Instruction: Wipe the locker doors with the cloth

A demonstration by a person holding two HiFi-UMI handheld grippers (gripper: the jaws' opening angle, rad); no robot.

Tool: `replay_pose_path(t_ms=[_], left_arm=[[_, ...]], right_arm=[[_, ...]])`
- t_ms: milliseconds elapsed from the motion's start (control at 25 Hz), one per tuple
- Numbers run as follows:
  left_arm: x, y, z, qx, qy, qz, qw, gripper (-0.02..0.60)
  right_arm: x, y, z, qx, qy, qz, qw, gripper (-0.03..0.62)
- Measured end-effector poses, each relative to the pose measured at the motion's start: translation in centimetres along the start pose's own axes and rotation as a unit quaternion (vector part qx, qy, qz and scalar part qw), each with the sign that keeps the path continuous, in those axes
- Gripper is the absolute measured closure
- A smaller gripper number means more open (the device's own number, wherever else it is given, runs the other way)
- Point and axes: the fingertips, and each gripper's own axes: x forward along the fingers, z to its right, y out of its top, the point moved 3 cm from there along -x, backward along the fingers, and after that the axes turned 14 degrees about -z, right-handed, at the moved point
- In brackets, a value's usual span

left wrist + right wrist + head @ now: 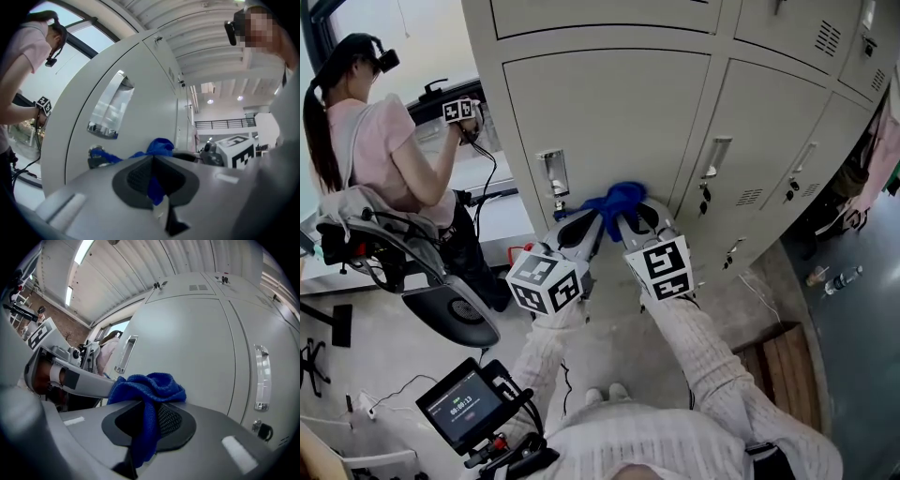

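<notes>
A blue cloth (617,199) is bunched against the grey locker door (609,122), low on the door, right of its recessed handle (553,173). Both grippers hold it. My left gripper (592,220) is shut on one end; in the left gripper view a blue strip (154,187) runs between its dark pads (136,177). My right gripper (630,216) is shut on the other part, and in the right gripper view the cloth (147,385) spills over its jaws (147,411). The two grippers sit side by side, tips nearly touching.
A person in a pink top (380,141) stands at the left with another gripper (459,111), behind an office chair (441,300). More locker doors (769,150) continue to the right. A small screen (467,405) sits at the bottom left; bottles (844,278) lie on the floor.
</notes>
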Motion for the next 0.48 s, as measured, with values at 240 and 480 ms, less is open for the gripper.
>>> replay_pose_path(t_ms=[240, 480], left_arm=[[1.2, -3.8, -0.8, -0.033, 0.003, -0.044, 0.9985, 0.575], [2.0, -7.4, -1.7, -0.067, 0.007, -0.086, 0.994, 0.575]], right_arm=[[1.3, -4.3, -1.2, 0.035, 0.031, -0.054, 0.997, 0.54], [2.9, -7.9, -2.7, 0.048, 0.059, -0.106, 0.991, 0.54]])
